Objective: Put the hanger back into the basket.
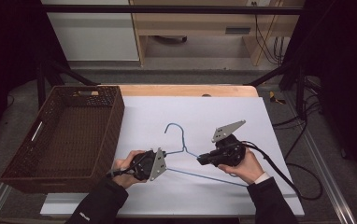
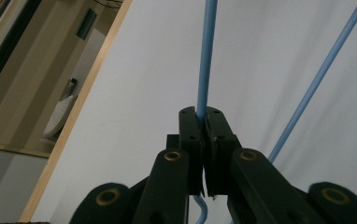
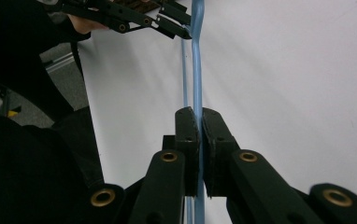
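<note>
A: High view first. The blue wire hanger [image 1: 184,150] lies on the white sheet [image 1: 204,116], its hook pointing toward 12 o'clock. The left gripper [image 1: 163,155] sits at 9 o'clock of the hanger's neck and the right gripper [image 1: 200,160] at 3 o'clock; the brown wicker basket [image 1: 60,135] stands at 9 o'clock of the whole sheet.

B: And the left gripper view?

A: Its 2 black jaws are pinched onto the hanger [image 2: 206,60]; 1 blue wire runs straight up to 12 o'clock from between them, a 2nd wire slants off toward 1 o'clock.

B: Right gripper view?

A: The same there: jaws clamped on the hanger [image 3: 197,70], which rises to 12 o'clock, where the left gripper [image 3: 186,29] meets it at 11 o'clock.

B: What could go wrong?

A: I judge the wire thin and springy. If the 2 hands pull apart or twist unevenly, it may bend, rotate between the pads or slip free. Lifted toward the basket, the hook or long lower bar could catch its rim.
</note>
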Action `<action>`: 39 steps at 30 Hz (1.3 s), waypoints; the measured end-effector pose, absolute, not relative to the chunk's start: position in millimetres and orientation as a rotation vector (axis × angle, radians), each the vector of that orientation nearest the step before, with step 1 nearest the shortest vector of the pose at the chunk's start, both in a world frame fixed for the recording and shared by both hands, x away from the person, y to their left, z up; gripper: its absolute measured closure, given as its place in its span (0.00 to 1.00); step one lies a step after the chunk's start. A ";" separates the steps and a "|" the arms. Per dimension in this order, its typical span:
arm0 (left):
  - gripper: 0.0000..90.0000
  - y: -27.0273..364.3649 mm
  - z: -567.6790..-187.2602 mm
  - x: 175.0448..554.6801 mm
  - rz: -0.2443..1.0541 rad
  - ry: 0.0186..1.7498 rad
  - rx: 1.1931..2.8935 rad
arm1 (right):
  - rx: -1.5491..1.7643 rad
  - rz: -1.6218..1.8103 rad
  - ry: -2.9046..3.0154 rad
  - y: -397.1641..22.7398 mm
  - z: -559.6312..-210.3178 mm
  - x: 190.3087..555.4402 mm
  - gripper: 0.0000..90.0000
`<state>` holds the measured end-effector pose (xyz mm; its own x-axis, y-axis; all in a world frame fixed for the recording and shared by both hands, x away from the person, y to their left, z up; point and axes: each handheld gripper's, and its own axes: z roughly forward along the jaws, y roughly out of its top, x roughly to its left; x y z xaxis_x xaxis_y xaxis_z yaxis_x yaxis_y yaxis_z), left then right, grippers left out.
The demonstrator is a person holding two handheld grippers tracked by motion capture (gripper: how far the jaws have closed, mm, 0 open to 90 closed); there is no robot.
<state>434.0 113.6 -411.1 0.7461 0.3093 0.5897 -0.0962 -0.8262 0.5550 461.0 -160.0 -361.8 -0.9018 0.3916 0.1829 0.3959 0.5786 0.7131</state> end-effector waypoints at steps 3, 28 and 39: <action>0.97 109.9 -406.3 433.6 0.949 0.181 2.373 | -0.703 -1.293 -2.798 -163.1 -357.8 460.4 0.94; 0.97 88.2 -331.1 455.9 1.081 0.582 2.392 | -1.160 -1.950 -2.783 -238.3 -320.0 439.6 0.13; 0.97 97.9 -289.7 463.2 1.084 0.652 2.402 | -1.240 -1.920 -2.731 -256.2 -352.4 426.1 0.11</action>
<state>463.2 97.9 -289.7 0.5853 0.5711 0.5756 0.2409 -0.8002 0.5492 426.1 -256.2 -352.4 -0.6813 0.7306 0.0465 0.2909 0.2119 0.9330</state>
